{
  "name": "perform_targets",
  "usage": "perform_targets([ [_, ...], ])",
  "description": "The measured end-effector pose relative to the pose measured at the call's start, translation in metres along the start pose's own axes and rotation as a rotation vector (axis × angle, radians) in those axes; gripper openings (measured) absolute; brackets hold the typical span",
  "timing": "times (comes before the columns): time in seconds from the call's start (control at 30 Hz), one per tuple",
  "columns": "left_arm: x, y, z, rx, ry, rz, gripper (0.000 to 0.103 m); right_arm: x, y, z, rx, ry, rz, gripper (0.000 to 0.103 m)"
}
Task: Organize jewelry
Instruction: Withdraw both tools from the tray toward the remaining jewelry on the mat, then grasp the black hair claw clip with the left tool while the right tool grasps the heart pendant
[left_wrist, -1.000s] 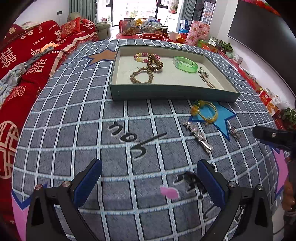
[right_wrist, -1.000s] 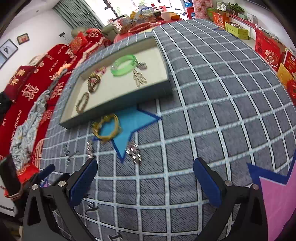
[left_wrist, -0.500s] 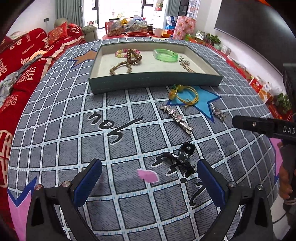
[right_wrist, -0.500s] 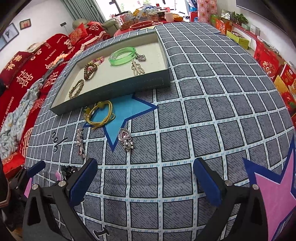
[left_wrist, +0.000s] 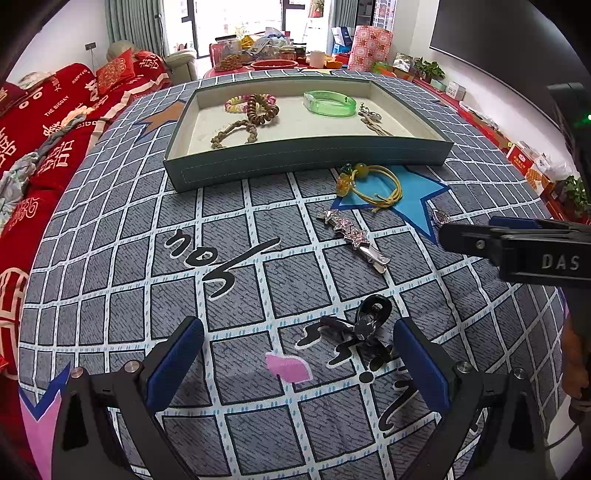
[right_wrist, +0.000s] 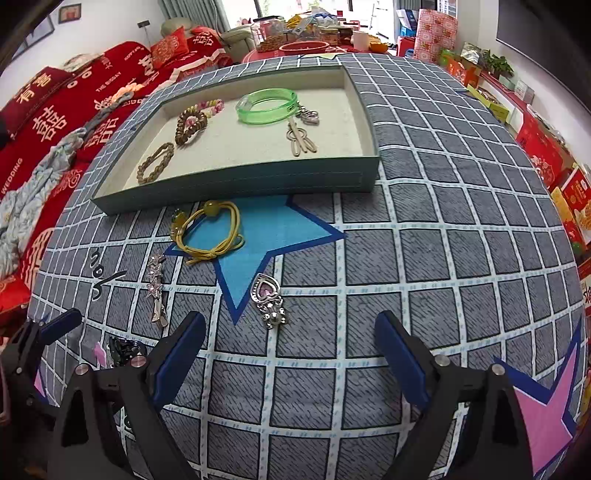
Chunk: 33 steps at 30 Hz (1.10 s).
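Beyond your checked tablecloth (left_wrist: 110, 236), a red sofa (left_wrist: 44, 122) lines the left wall, daylight enters through the far window (left_wrist: 236, 18), and a dark television (left_wrist: 498, 44) hangs right.

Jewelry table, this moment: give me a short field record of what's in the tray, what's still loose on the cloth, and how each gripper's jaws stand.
tray: green bangle, brown coil bracelet, pastel bead bracelet, brown bead bracelet, metal hairpin, heart charm
loose on cloth: yellow cord bracelet, star hair clip, heart pendant, black claw clip
left gripper: jaws open, black claw clip lies between them, untouched
right gripper: jaws open and just been closing a little, nothing between them; heart pendant just ahead
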<state>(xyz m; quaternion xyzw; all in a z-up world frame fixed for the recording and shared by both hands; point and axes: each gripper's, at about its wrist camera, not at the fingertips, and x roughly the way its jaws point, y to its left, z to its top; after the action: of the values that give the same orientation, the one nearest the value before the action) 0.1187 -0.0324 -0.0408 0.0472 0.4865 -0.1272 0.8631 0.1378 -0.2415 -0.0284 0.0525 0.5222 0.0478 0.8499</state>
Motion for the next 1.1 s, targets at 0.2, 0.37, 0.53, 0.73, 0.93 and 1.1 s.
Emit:
perform_targets([
  [0.2,0.004,-0.005,0.0,0.026,0.005,0.013,0.099,0.005,0.011,0.001,-0.065,0.0,-0.05,0.08],
  [0.37,0.002,-0.01,0.0,0.042,-0.006,0.004,0.089,0.006,0.016,0.002,-0.099,-0.003,-0.074,0.071],
  [0.53,0.0,-0.015,0.001,0.06,-0.013,-0.01,0.075,0.006,0.019,0.001,-0.119,-0.007,-0.089,0.066],
  [0.73,-0.003,-0.018,0.003,0.073,-0.019,-0.041,0.05,0.004,0.023,0.002,-0.136,-0.017,-0.091,0.041],
  [0.93,-0.004,-0.012,0.003,0.044,-0.012,-0.07,0.05,0.002,0.024,0.001,-0.131,-0.031,-0.078,0.017],
  [1.1,-0.006,-0.006,0.004,0.021,-0.001,-0.08,0.05,-0.001,0.012,0.0,-0.064,-0.027,-0.008,0.017],
])
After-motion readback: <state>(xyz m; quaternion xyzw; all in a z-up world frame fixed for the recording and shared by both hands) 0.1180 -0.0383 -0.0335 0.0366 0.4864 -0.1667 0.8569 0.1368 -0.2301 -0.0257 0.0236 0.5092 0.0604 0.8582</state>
